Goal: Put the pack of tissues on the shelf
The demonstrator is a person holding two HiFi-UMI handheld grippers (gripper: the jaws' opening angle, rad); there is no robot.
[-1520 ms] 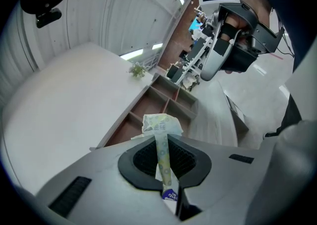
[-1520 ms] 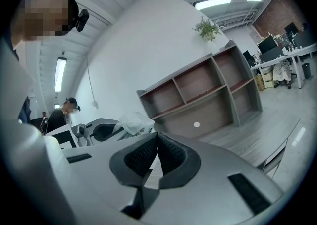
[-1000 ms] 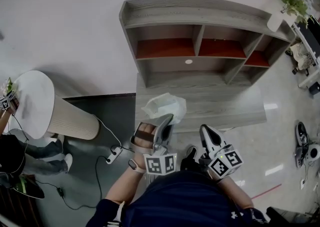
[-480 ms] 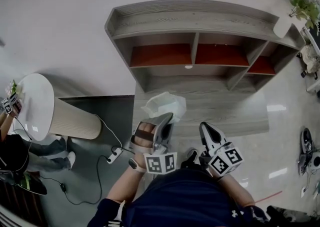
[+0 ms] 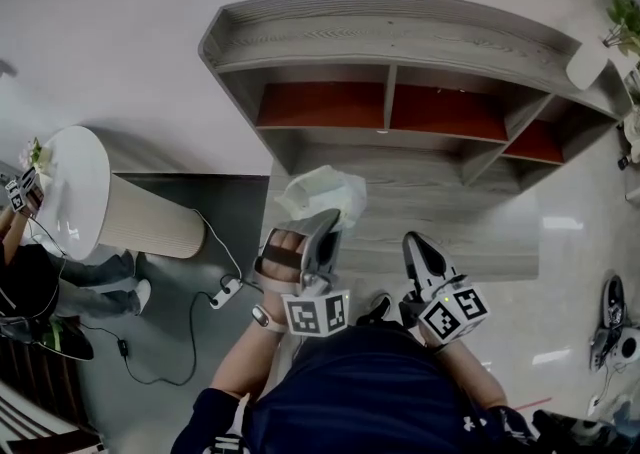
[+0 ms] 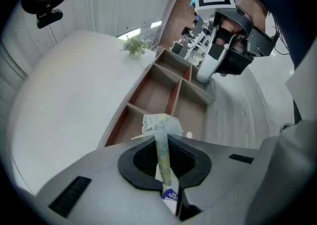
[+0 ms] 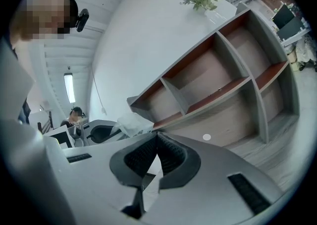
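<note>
The pack of tissues (image 5: 322, 196), in a pale crinkly wrapper, hangs over the shelf unit's low front ledge (image 5: 450, 217). My left gripper (image 5: 322, 232) is shut on a thin edge of the pack (image 6: 161, 135), whose bulk shows just beyond the jaws. The grey wooden shelf (image 5: 400, 42) with red-backed compartments stands ahead (image 6: 168, 90). My right gripper (image 5: 418, 247) is to the right of the pack, shut with nothing in it (image 7: 157, 139). From there I see the pack (image 7: 132, 124) at left and the shelf (image 7: 223, 70) ahead.
A round white table (image 5: 70, 192) on a ribbed base stands at left, with a person (image 5: 20, 282) beside it. A power strip and cable (image 5: 225, 292) lie on the dark floor. A potted plant (image 5: 625, 12) tops the shelf's right end. Shoes (image 5: 610, 302) sit far right.
The left gripper and the pack have edged forward toward the shelf. The shelf now sits larger and more to the left in the head view. Both grippers keep their jaw states.
</note>
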